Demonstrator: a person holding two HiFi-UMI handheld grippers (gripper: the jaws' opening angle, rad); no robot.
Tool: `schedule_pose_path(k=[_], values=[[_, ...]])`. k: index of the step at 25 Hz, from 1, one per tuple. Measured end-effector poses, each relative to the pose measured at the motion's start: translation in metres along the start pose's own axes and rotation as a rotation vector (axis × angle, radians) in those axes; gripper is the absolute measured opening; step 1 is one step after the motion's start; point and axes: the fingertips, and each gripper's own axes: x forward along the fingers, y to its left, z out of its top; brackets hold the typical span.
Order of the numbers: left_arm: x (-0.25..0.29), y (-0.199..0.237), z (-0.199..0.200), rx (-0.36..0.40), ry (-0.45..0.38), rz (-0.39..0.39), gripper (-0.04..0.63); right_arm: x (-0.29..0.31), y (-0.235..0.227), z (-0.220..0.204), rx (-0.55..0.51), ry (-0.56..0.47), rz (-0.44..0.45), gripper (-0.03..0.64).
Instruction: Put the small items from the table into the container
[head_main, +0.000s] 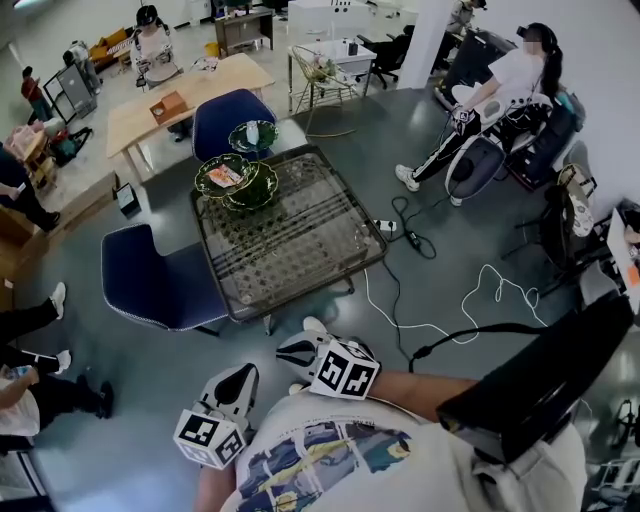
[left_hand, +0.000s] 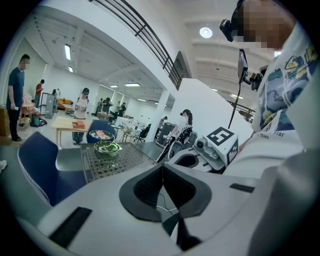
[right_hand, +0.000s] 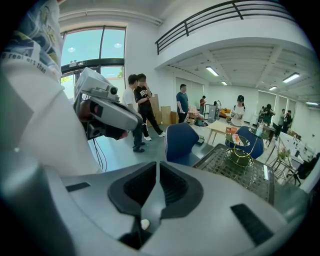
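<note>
Fingers first. Left fingers (left_hand: 146, 189): shut, the dark pads meet along one seam and hold nothing. Right fingers (right_hand: 136, 186): shut as well, pads closed to a hairline and empty. I hold both close to my chest, well apart from the worktop (head_main: 300, 248), which lies at 12 o'clock from me.

Layout, head view. The worktop is a glass top over a wire grid. The container, a green tiered dish (head_main: 258, 192), stands at the worktop's 10 o'clock corner, and one tier already holds something orange and white. One blue chair (head_main: 160, 280) is at the worktop's 8 o'clock and a second blue chair (head_main: 225, 115) is at its 11 o'clock.

The small items are too small to make out from this far back. By the task they should be on the glass, but I cannot place a single one.

Handling, my judgement:
- The items are probably light, and on smooth glass they may skate away from a sideways nudge.
- I would come down from above with the fingers open just wider than the piece and pinch across its narrow side at mid-height.
- The dish looks like thin glass on a slim stand, so it is likely fragile and easy to tip.
- I would let go low over a tier and not drop anything in.
- I would stay off the rim.
</note>
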Motion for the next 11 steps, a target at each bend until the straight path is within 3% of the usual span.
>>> schedule_pose_path(k=[11], values=[[-0.0024,0.0001,-0.0018,0.006,-0.006,0.006,0.009,0.0001,0.0018,0.0001,-0.016,0.0,-0.004,0.029]])
